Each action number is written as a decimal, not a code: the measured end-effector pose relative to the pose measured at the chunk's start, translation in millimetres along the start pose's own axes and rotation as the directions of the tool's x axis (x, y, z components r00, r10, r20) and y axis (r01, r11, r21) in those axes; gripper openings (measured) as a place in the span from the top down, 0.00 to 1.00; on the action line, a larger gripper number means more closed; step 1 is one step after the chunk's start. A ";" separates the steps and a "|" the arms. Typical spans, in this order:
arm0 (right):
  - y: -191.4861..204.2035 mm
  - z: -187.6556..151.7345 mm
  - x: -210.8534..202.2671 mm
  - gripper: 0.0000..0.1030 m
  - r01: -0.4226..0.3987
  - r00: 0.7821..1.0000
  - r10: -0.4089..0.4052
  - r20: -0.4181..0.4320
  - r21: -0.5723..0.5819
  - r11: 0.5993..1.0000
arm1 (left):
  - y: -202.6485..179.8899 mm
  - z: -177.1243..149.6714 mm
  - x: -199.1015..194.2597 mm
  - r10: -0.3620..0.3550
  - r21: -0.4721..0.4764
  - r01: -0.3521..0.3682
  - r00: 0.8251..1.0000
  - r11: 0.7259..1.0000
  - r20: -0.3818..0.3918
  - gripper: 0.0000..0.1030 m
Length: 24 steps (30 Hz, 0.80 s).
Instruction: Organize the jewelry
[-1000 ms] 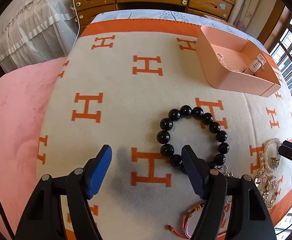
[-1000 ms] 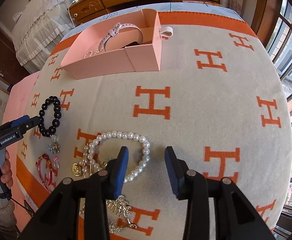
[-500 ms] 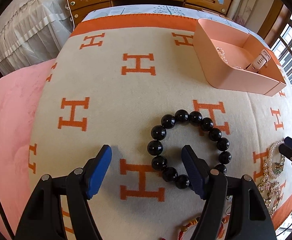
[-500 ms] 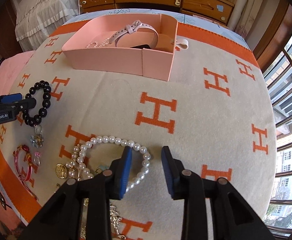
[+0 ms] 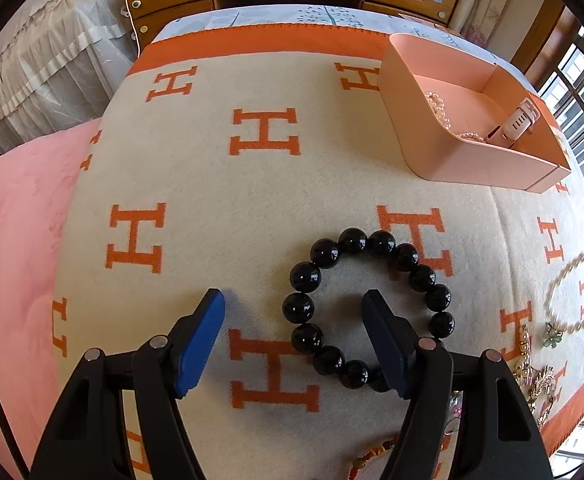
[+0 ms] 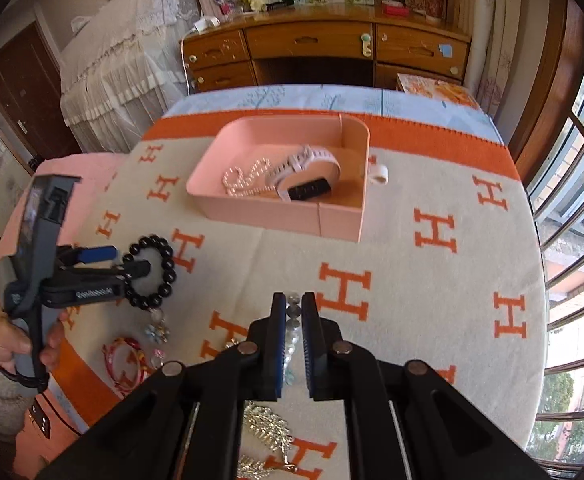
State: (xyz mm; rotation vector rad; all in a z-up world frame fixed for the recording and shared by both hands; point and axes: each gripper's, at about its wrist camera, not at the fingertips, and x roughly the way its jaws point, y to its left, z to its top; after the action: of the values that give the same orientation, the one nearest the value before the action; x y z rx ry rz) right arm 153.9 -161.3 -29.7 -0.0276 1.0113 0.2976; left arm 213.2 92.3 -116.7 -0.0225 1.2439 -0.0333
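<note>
A black bead bracelet (image 5: 366, 305) lies on the H-patterned blanket. My left gripper (image 5: 294, 316) is open, its right finger inside the ring and the ring's left side between the fingers; it also shows in the right wrist view (image 6: 113, 262). My right gripper (image 6: 294, 312) is shut on a pearl bracelet (image 6: 292, 320), whose beads show between the pads, and is lifted above the blanket. A pink tray (image 6: 251, 206) at the far side holds a pearl strand (image 6: 243, 180) and a white watch (image 6: 304, 164). The tray also shows in the left wrist view (image 5: 452, 152).
Loose jewelry lies near the front edge: a red cord bracelet (image 6: 125, 362), flower charms (image 6: 155, 330), gold pieces (image 5: 536, 376) and a silver brooch (image 6: 267, 428). A small white piece (image 6: 380, 172) lies right of the tray. A wooden dresser (image 6: 324, 52) stands beyond the bed.
My right gripper closed on the pearl bracelet and lifted up and back. My left gripper moved forward, so the black ring's left side now sits between its fingers.
</note>
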 end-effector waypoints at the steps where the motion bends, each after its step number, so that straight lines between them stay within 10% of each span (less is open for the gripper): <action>1: 2.5 5.9 -8.3 0.93 -0.002 1.000 0.002 0.026 -0.006 1.000 | -1.1 0.9 -0.8 0.000 0.001 0.000 1.000 1.000 0.001 0.41; 6: 10.8 37.1 -37.1 0.93 0.007 0.990 -0.005 0.139 -0.014 1.000 | -4.6 3.6 -3.2 -0.006 -0.019 0.006 1.000 1.000 -0.007 0.87; 24: 29.2 126.0 13.4 0.93 -0.015 0.983 0.010 0.181 0.029 0.999 | -6.4 24.0 -60.2 -0.087 -0.041 0.093 0.987 0.995 0.133 0.88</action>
State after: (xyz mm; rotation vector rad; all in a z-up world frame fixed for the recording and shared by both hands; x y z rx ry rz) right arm 257.6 -110.1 29.7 0.0332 0.8357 0.2905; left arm 216.6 88.2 -51.8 -0.1201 1.1119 -0.0799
